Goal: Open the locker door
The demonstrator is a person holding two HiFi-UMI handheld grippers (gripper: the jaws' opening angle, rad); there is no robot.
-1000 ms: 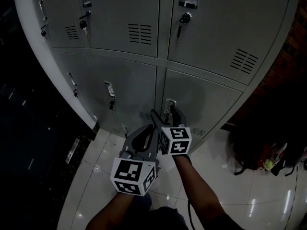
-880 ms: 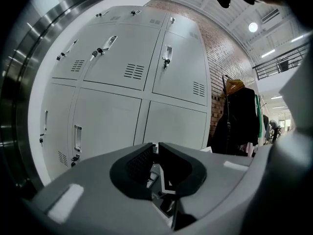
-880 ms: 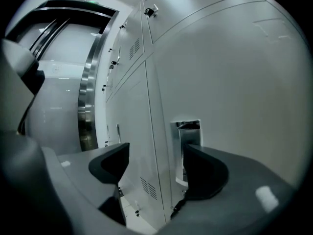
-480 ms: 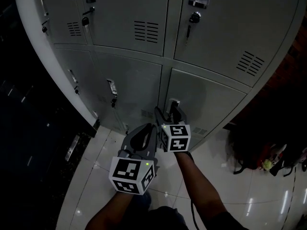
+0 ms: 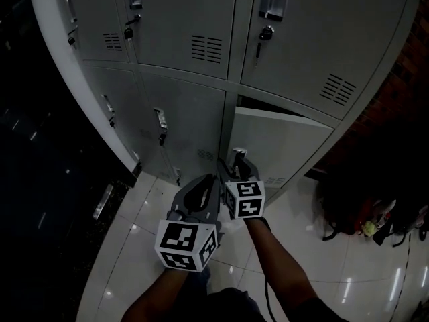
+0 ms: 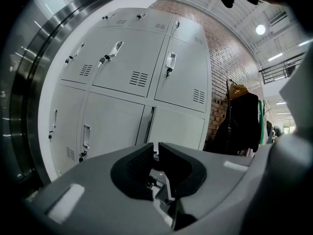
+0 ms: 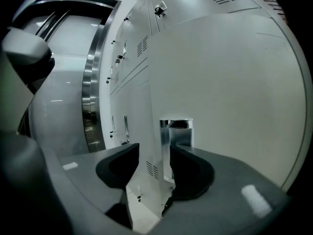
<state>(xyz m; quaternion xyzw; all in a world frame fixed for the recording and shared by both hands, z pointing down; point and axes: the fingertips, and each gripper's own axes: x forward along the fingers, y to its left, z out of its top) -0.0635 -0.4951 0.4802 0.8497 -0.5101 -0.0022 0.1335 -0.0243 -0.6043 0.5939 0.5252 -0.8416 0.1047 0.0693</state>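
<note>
Lower right door [image 5: 281,138] of the locker bank [image 5: 181,19] is seen ajar, with a dark gap along its top edge, wider toward the centre post. The hinge is therefore judged to be on the right. At the free edge the right tongs [image 7: 153,152] are held with the recessed handle [image 7: 177,130] and the door edge between the jaws. The jaws are closing, but a slit of floor [image 7: 142,199] is seen beside the left pad, so no firm pinch is read. The left tongs [image 6: 156,148] are pressed all but together with nothing between them, held beside the right one, clear of the lockers. The door is judged thin sheet steel: light, stiff, easily swung, painted face slippery. Hold is best taken at the handle lip or free edge, far from the hinge, with the pull kept along the arc.
</note>
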